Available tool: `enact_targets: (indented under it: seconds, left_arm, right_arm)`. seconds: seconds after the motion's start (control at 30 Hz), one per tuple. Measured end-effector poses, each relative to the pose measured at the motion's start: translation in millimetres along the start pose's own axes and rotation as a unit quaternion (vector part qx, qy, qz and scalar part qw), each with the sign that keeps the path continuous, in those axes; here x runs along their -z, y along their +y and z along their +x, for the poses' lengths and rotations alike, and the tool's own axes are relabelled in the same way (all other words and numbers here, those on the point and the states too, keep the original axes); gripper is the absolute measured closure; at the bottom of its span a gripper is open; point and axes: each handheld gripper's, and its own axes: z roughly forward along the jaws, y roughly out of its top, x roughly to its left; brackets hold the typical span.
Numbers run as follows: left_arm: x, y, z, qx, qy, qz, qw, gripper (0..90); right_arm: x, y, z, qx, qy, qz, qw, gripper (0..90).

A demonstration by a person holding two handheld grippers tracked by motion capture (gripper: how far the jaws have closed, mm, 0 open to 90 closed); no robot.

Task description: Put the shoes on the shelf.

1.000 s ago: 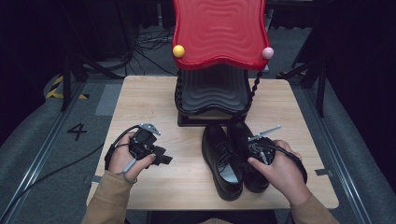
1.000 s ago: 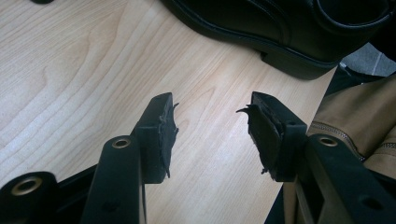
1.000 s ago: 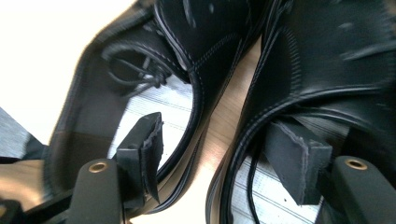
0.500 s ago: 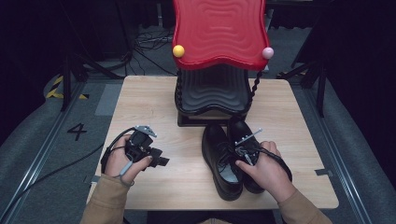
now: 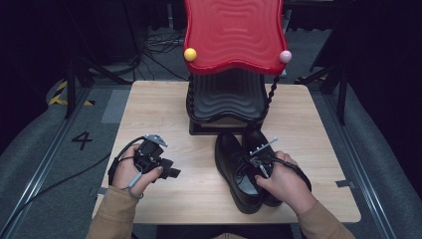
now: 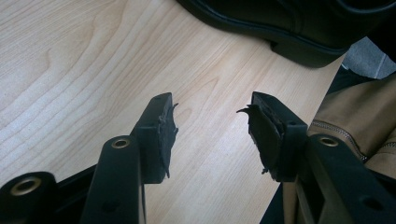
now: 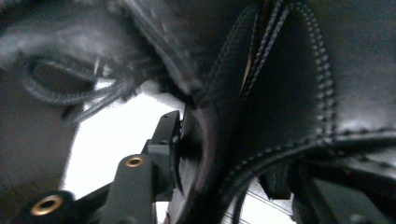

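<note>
The right hand-held gripper (image 5: 259, 160), its jaws just closing, pinches the right black shoe (image 5: 266, 154) by its stiff yet pliable leather collar, a sound hold, while the left hand-held gripper (image 6: 212, 135) rests spread.

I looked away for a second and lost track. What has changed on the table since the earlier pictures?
The right gripper came in from the right edge of the shoes onto them, and its jaws have just been closing, shoe leather between them. The left gripper, open above the table, the shoes and the red rack kept their places.
</note>
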Motion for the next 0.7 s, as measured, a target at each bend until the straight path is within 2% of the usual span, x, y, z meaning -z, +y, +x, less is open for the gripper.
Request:
enact_targets:
  seconds: [0.07, 0.23, 0.33, 0.43, 0.5, 0.7]
  left_arm:
    - [-0.3, 0.2, 0.2, -0.001, 0.0, 0.001, 1.0, 50.9]
    - [-0.1, 0.8, 2.0, 0.001, -0.001, -0.001, 1.0, 50.9]
    - [-1.0, 2.6, 2.4, 0.001, -0.001, -0.001, 1.0, 50.8]
    - [-1.1, 3.9, 2.3, -0.002, -0.003, -0.001, 1.0, 50.8]
    - [-0.4, 4.6, 1.8, -0.003, -0.002, -0.002, 1.0, 50.8]
    - [-1.2, 6.6, 2.2, -0.006, -0.004, -0.002, 1.0, 50.9]
  right_arm:
    - [0.4, 3.7, -4.8, -0.025, 0.012, 0.009, 0.9996, 59.3]
    - [0.9, 8.6, -6.6, -0.046, 0.011, 0.025, 0.9985, 62.3]
    - [5.0, 13.6, -8.5, -0.06, 0.016, 0.036, 0.9974, 73.8]
    - [6.2, 18.2, -7.4, -0.06, 0.008, 0.051, 0.9969, 76.4]
    - [6.1, 21.4, -6.8, -0.075, 0.005, 0.062, 0.9952, 77.1]
    - [6.0, 28.7, -14.4, -0.093, 0.01, 0.091, 0.9914, 79.6]
